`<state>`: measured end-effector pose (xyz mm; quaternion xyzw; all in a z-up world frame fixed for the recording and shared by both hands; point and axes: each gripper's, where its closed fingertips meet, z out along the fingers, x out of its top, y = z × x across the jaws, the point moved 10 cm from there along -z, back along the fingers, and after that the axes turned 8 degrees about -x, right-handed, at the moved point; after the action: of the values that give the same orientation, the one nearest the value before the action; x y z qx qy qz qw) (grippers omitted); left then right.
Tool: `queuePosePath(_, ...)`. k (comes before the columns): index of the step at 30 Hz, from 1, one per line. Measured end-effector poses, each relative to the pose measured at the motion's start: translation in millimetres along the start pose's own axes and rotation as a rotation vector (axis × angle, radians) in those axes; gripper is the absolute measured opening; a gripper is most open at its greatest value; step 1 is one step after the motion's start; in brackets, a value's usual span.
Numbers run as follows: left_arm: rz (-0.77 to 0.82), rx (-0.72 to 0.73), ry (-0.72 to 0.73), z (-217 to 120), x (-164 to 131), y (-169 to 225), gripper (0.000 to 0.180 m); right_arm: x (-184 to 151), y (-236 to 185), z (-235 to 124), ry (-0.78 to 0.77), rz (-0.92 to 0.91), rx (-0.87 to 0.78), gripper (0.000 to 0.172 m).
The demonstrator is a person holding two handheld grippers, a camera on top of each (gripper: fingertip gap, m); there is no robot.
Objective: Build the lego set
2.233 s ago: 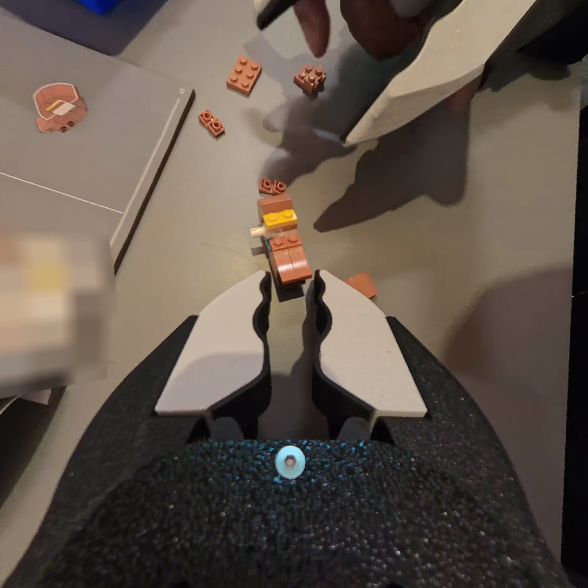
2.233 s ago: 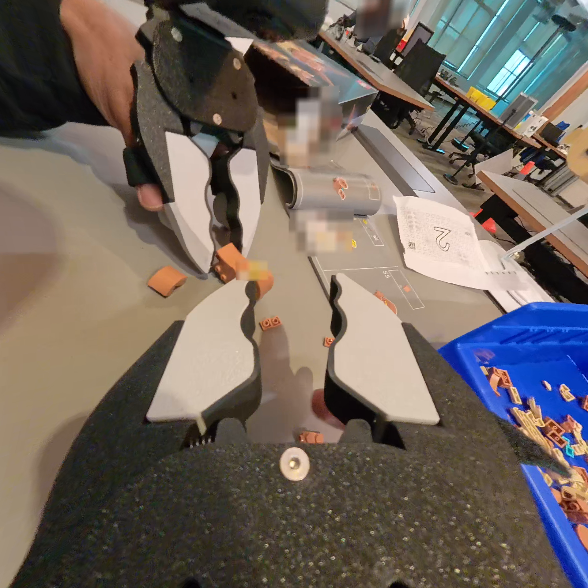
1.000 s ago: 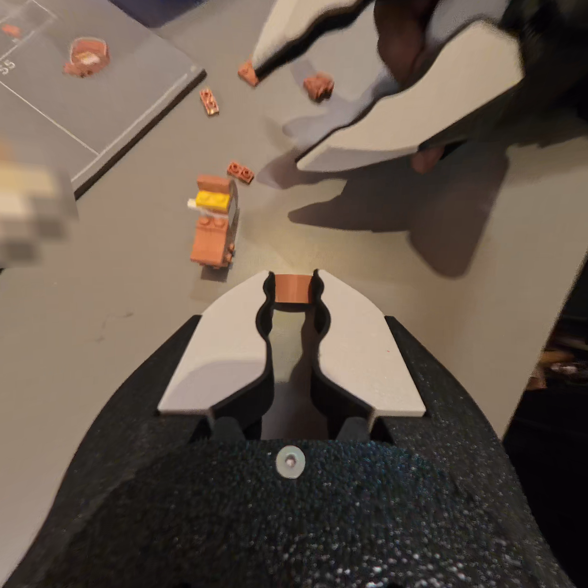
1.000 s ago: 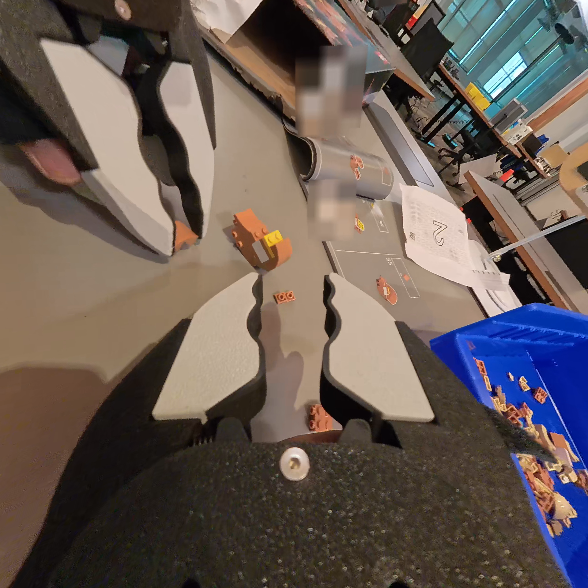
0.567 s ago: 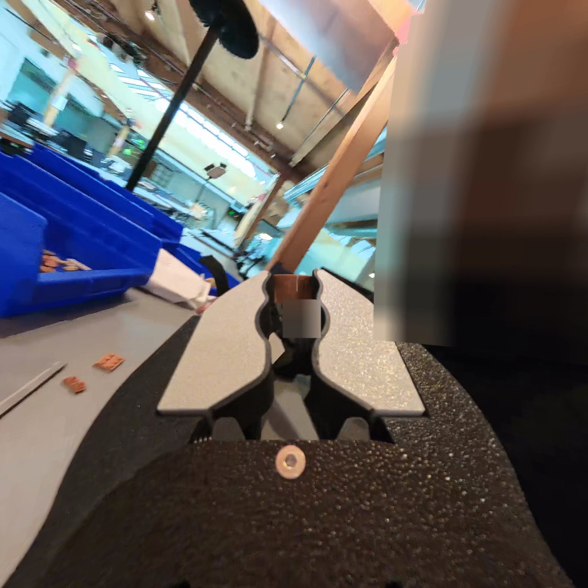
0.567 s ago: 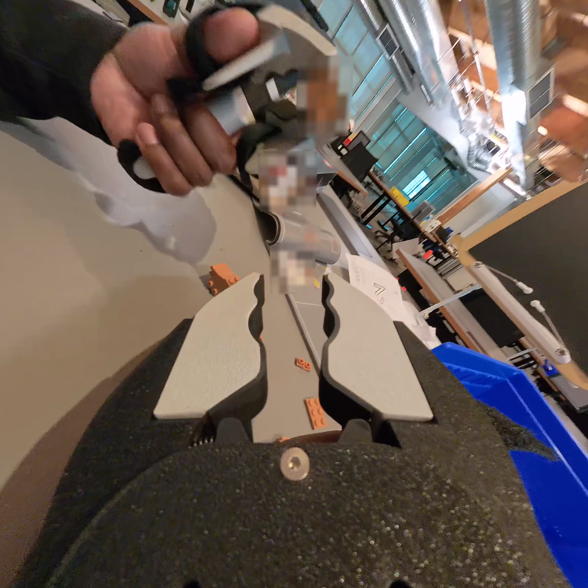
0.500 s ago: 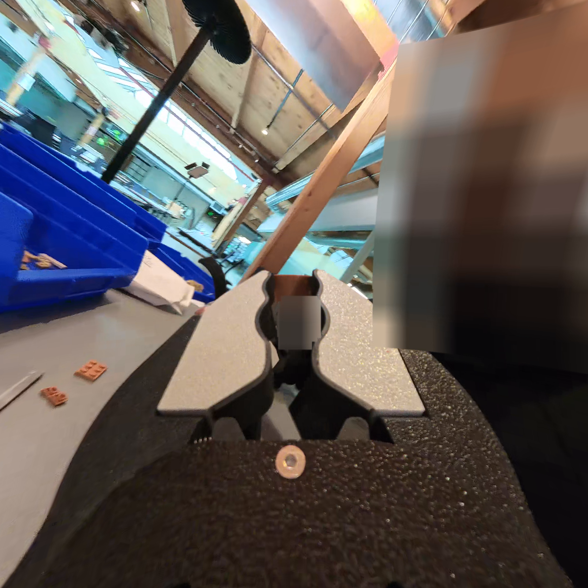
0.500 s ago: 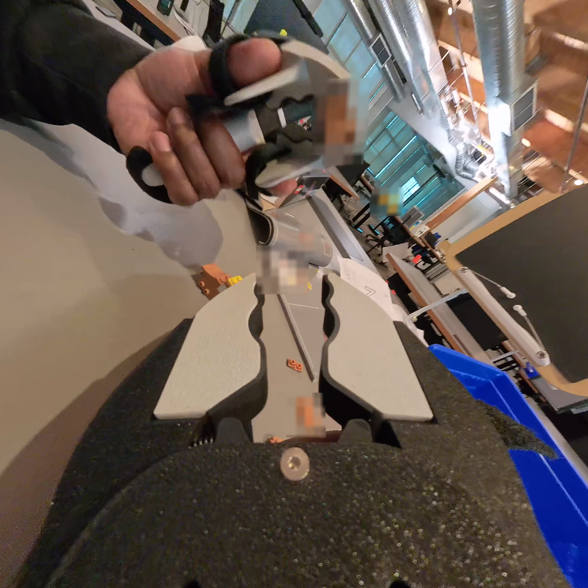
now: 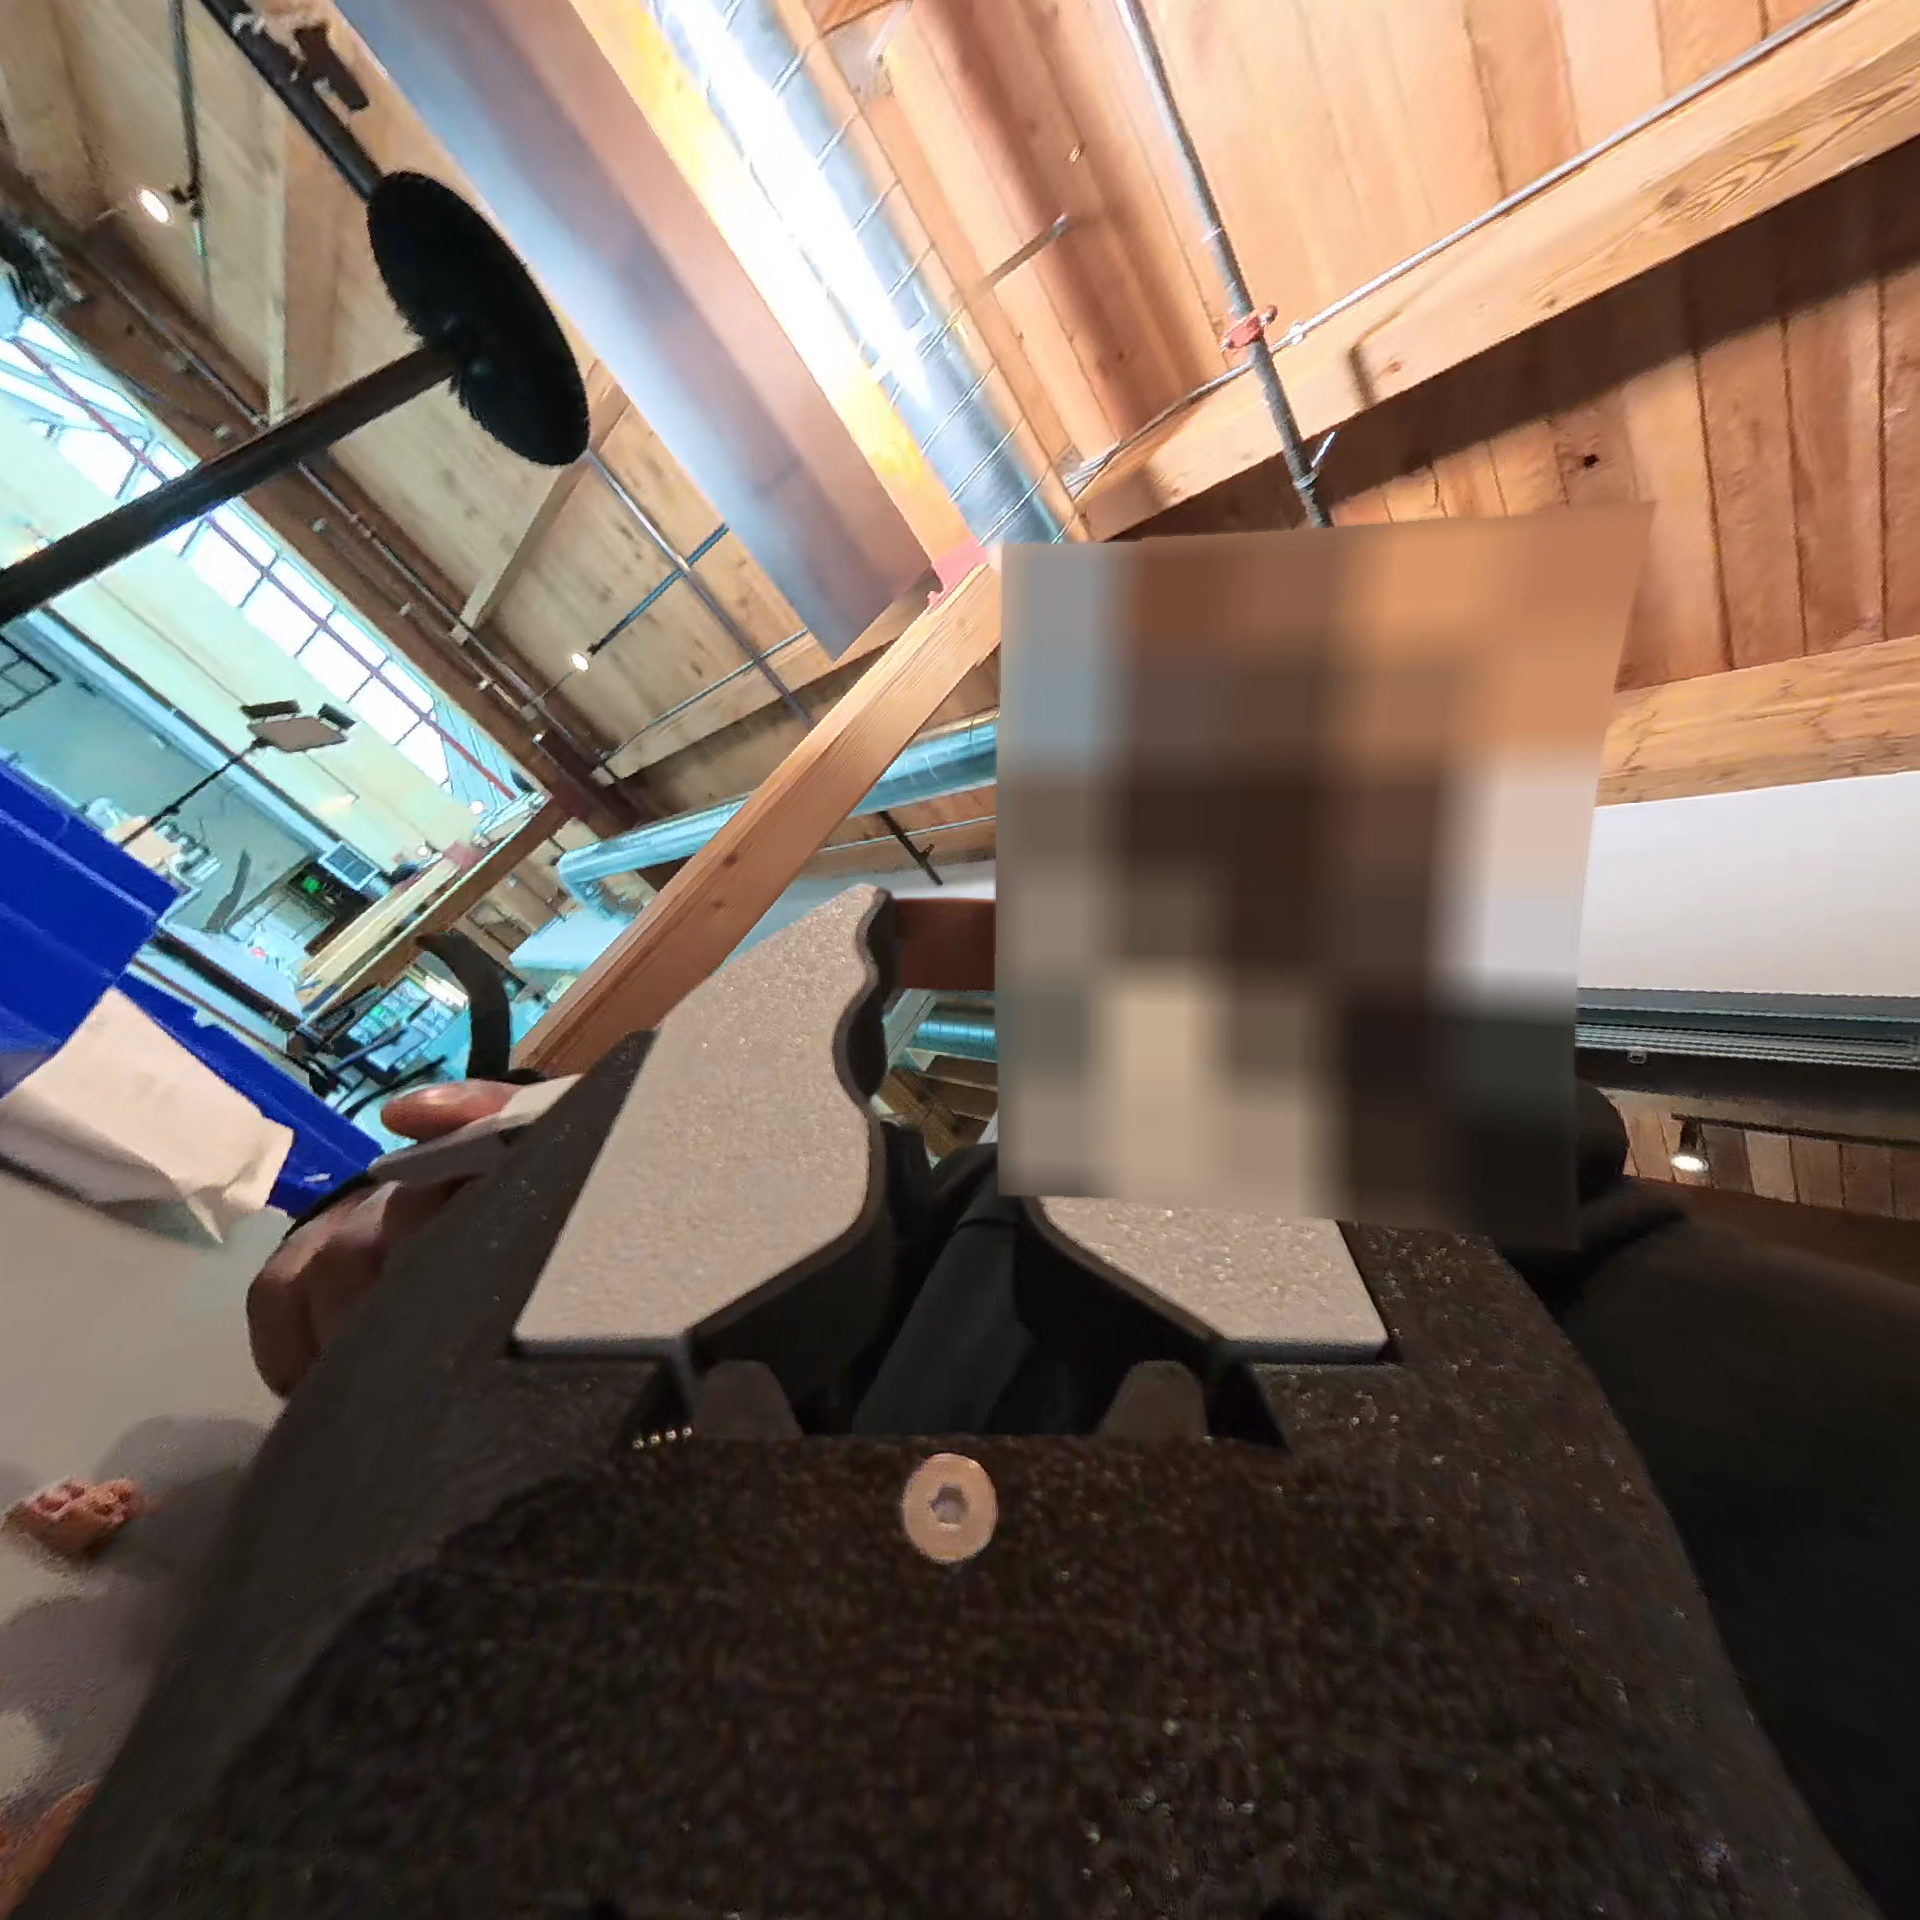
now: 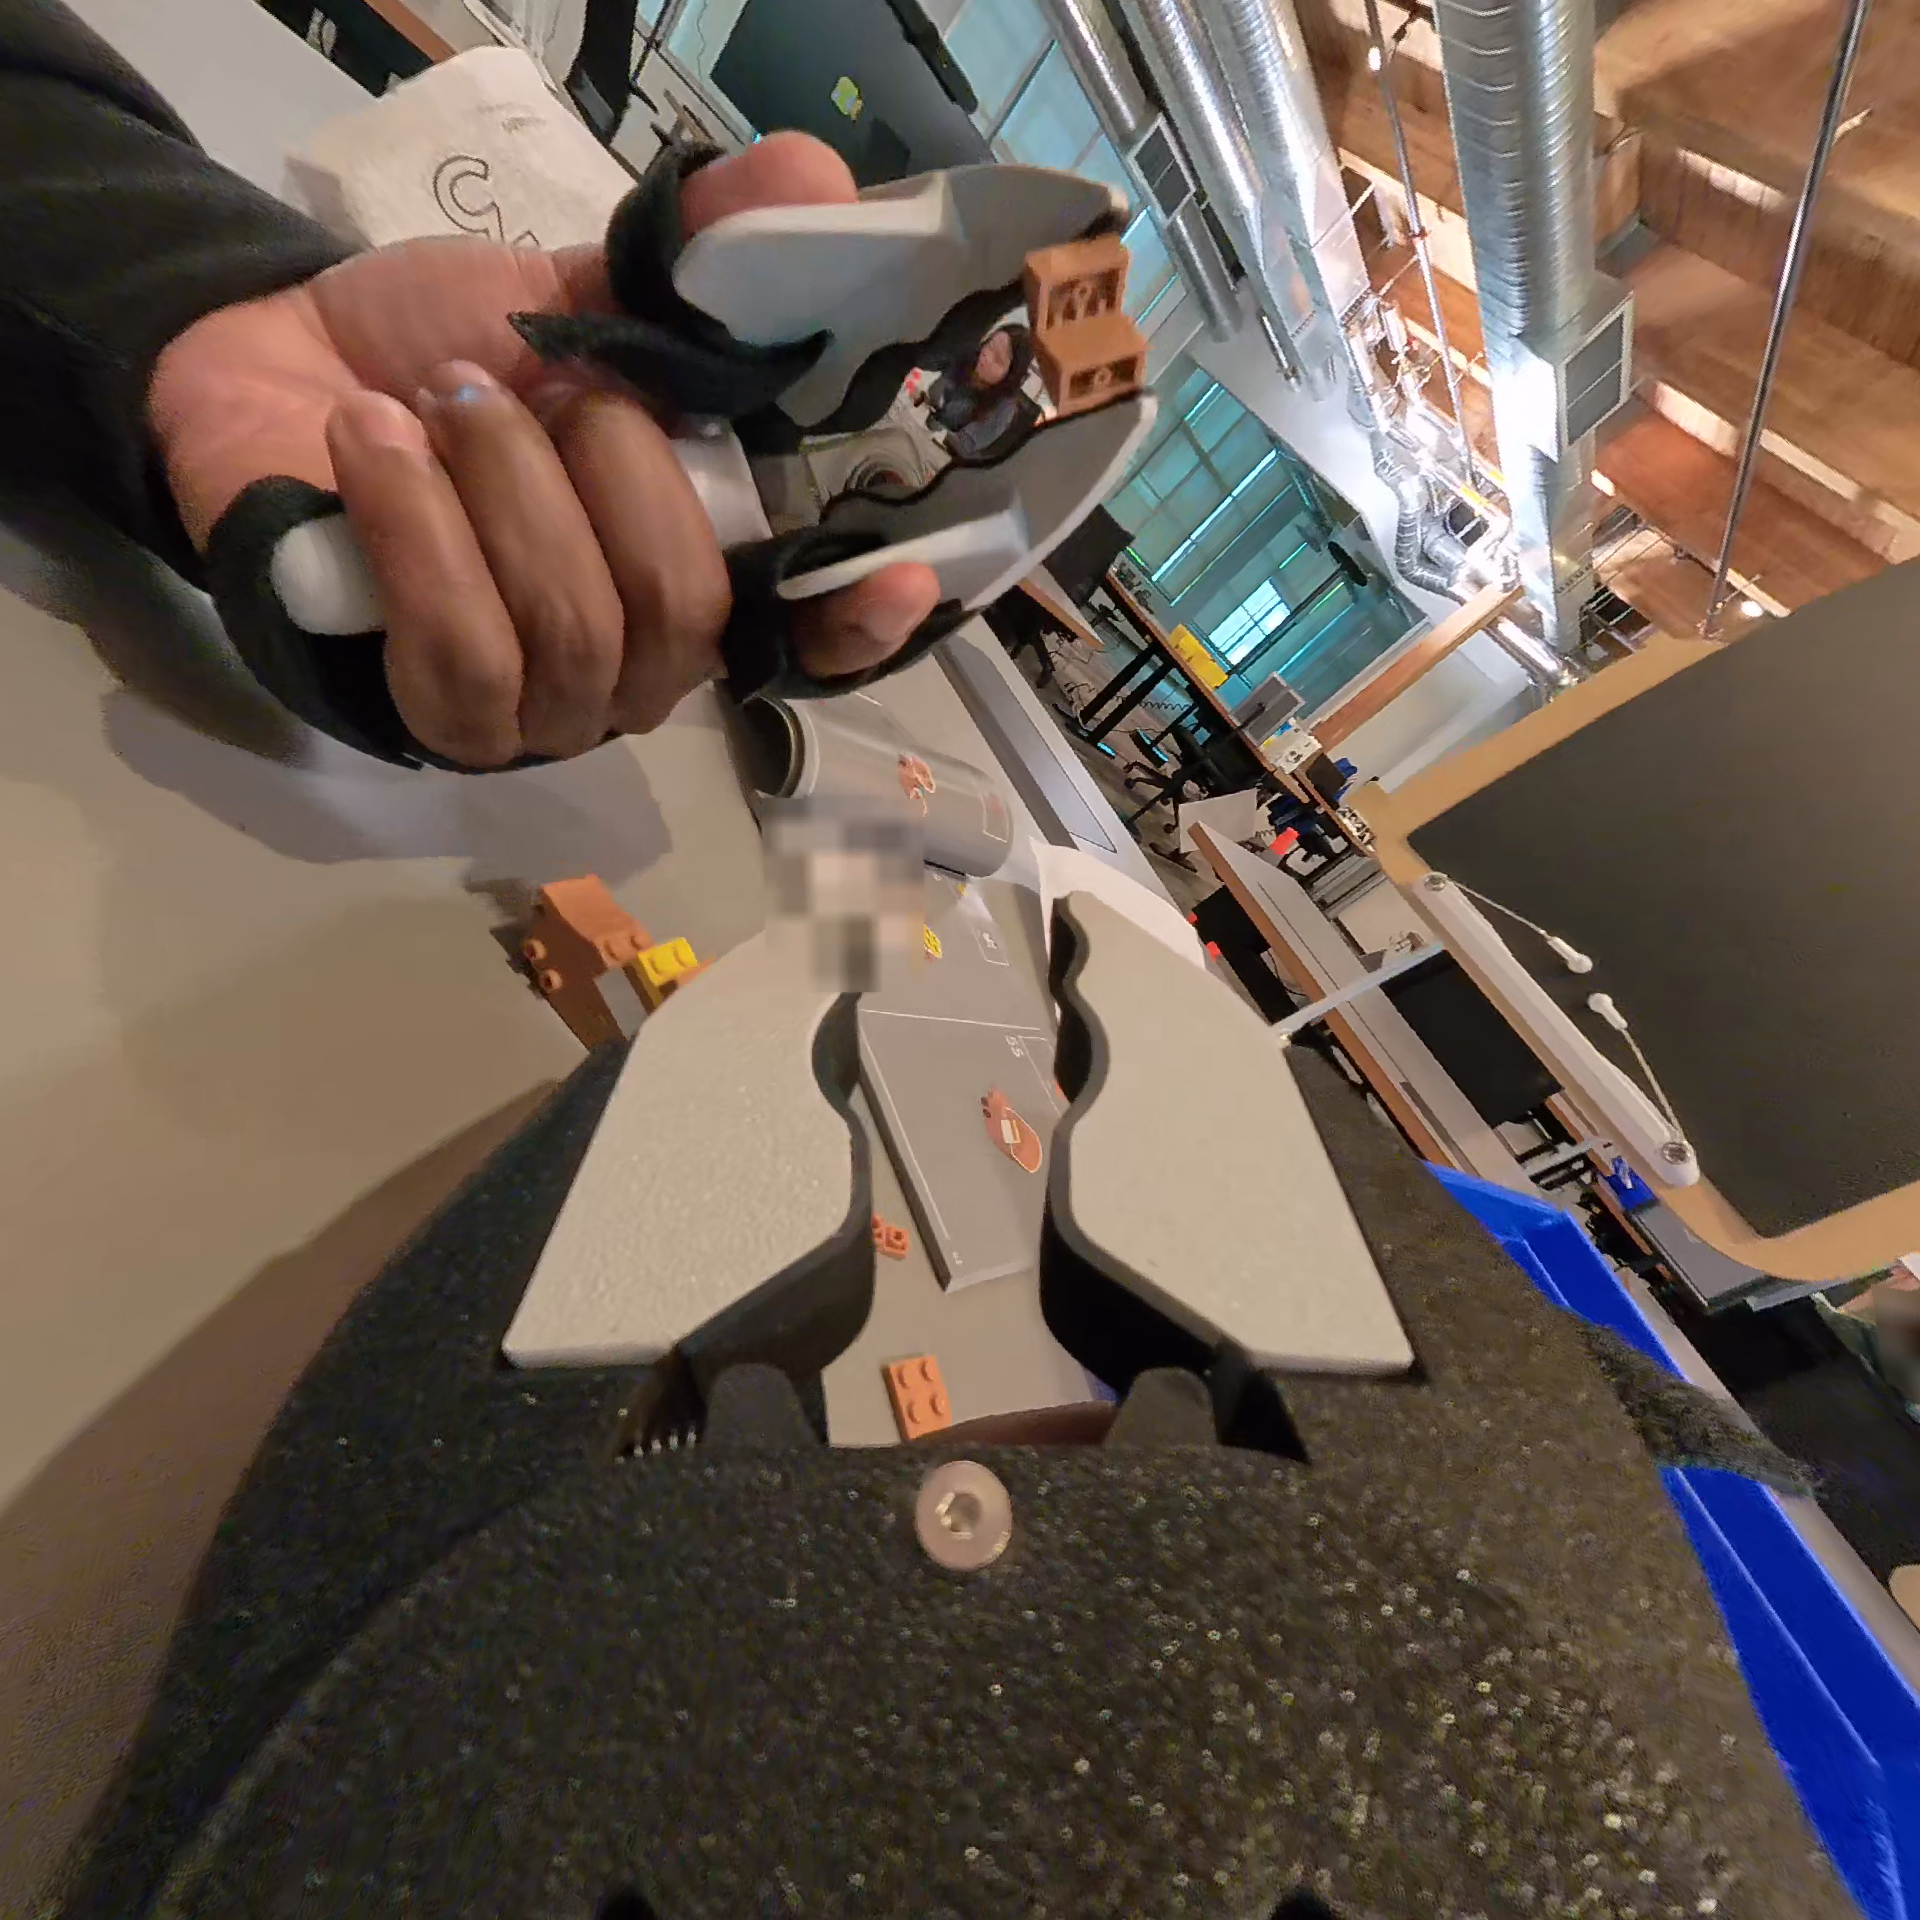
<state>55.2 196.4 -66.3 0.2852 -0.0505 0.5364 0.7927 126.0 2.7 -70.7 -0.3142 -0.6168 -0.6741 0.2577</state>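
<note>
Bare grey table (image 10: 208,1039) was left open at the left. The way ahead was crowded by a brick model (image 10: 592,956), a booklet (image 10: 966,1132) and a blue bin (image 10: 1766,1621).

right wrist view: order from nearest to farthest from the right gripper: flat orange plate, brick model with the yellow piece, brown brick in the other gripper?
From the right gripper:
1. Flat orange plate: on the table, low between its open fingers, near their base.
2. Brick model with the yellow piece: on the table, just past the left fingertip.
3. Brown brick: raised, upper centre, pinched in the left gripper.
</note>
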Motion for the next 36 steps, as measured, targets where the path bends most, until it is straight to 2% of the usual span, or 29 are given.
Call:
queuePosePath(6, 0.033, 0.038, 0.0, -0.7, 3.0, 5.5, 0.022, 5.7, -2.5, 4.2, 0.036, -0.044, -0.017, 0.034)
queuePosePath(11, 0.16, 0.39, -0.13, -1.7, 2.9, 3.5, 0.021, 17.7, -2.4, 13.0, 0.117, -0.162, -0.074, 0.035)
queuePosePath(15, 0.202, 0.511, -0.209, 0.8, 1.4, 6.8, 0.021, 21.0, -8.1, 23.4, 0.13, -0.237, -0.092, 0.038)
queuePosePath(18, 0.18, 0.534, -0.214, 0.6, -0.4, 6.4, 0.021, 22.9, -11.0, 28.2, 0.129, -0.241, -0.097, 0.04)
queuePosePath(26, 0.196, 0.597, -0.313, 1.6, -9.3, 1.1, 0.021, 25.3, -9.8, 29.8, 0.117, -0.196, -0.102, 0.041)
queuePosePath(29, 0.219, 0.613, -0.346, 3.8, -12.7, -0.5, 0.021, 23.9, -8.5, 28.0, 0.119, -0.168, -0.104, 0.031)
queuePosePath(30, 0.227, 0.617, -0.359, 4.2, -13.6, -0.9, 0.021, 23.2, -6.8, 27.0, 0.121, -0.144, -0.102, 0.022)
queuePosePath(36, 0.357, 0.637, -0.501, 10.8, -13.1, 2.4, 0.027, 18.1, 6.3, 20.0, 0.147, 0.143, 0.053, 0.017)
